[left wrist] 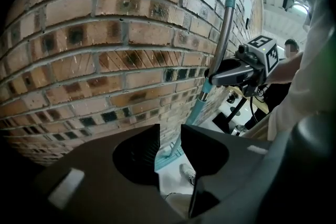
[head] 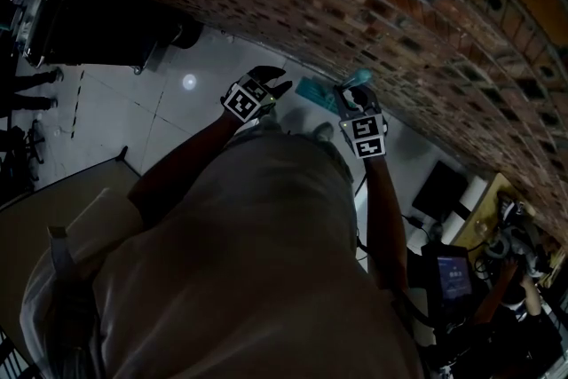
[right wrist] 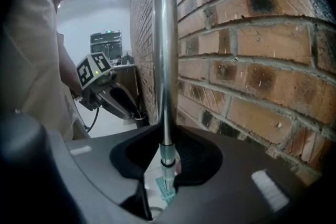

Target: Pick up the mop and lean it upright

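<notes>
The mop stands upright close to the brick wall (left wrist: 105,50). Its metal pole (right wrist: 165,60) with a teal upper section runs straight up between my right gripper's (right wrist: 167,150) jaws, which are shut on it. In the left gripper view the pole (left wrist: 224,29) rises along the wall, and the right gripper (left wrist: 239,70) clamps it at mid height. The teal mop head (left wrist: 170,157) lies flat on the floor at the wall's foot. My left gripper (left wrist: 170,148) is open and holds nothing; it hangs to the left of the mop. The head view shows both grippers, left (head: 266,89) and right (head: 355,93).
The brick wall (head: 373,4) curves across the top of the head view. A desk with a lit screen (head: 454,272) and cables stands at the lower right. A dark machine (head: 89,22) sits at the far left. The person's shoe (left wrist: 187,170) is near the mop head.
</notes>
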`<act>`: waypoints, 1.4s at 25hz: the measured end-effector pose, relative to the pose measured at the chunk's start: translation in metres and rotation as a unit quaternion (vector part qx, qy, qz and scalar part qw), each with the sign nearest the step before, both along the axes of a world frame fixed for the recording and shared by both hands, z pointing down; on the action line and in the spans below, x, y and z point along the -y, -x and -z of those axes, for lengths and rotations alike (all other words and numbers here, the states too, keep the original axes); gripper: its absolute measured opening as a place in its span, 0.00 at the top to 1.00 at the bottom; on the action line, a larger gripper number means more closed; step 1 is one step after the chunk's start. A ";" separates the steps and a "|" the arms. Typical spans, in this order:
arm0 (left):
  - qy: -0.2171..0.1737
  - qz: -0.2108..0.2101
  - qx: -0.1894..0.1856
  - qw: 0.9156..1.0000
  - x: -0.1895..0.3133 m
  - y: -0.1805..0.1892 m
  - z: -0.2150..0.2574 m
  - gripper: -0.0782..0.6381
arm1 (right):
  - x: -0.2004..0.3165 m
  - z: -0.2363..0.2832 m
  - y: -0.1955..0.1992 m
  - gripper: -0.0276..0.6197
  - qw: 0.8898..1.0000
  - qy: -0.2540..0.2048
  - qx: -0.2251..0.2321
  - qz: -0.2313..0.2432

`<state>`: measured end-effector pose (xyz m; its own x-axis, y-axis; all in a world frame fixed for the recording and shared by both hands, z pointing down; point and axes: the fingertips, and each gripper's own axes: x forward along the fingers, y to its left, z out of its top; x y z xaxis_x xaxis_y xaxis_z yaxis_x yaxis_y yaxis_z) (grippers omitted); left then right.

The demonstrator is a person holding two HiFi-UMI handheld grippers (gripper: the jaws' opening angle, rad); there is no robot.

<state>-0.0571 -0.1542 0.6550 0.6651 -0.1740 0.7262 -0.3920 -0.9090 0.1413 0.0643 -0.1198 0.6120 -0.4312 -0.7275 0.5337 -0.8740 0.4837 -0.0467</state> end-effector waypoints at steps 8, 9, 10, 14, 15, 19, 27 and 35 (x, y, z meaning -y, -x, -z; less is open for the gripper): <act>0.002 0.007 -0.002 1.000 0.007 -0.002 0.007 0.69 | 0.005 -0.024 -0.003 0.80 1.000 0.014 -0.002 0.007; 0.002 0.009 -0.002 1.000 0.007 -0.001 0.007 0.69 | 0.006 -0.027 -0.003 0.80 1.000 0.015 -0.003 0.009; 0.002 0.010 -0.001 1.000 0.007 0.000 0.007 0.69 | 0.006 -0.030 -0.003 0.80 1.000 0.016 -0.003 0.010; 0.005 0.018 0.000 1.000 0.011 0.005 0.008 0.69 | 0.008 -0.040 -0.002 0.80 1.000 0.021 -0.002 0.014; 0.005 0.019 0.001 1.000 0.012 0.006 0.009 0.69 | 0.008 -0.042 -0.002 0.80 1.000 0.022 -0.002 0.015; 0.002 0.022 0.002 1.000 0.015 0.008 0.010 0.69 | 0.010 -0.051 -0.003 0.80 1.000 0.026 -0.001 0.016; 0.003 0.032 0.004 0.999 0.018 0.013 0.012 0.69 | 0.015 -0.065 -0.002 0.80 0.999 0.031 -0.006 0.021; 0.006 0.040 0.007 0.999 0.018 0.018 0.011 0.69 | 0.020 -0.081 -0.003 0.80 0.999 0.038 -0.013 0.022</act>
<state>-0.0754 -0.1720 0.6442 0.6389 -0.2170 0.7381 -0.4658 -0.8727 0.1466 0.0669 -0.1399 0.6928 -0.4476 -0.6654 0.5973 -0.8533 0.5177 -0.0627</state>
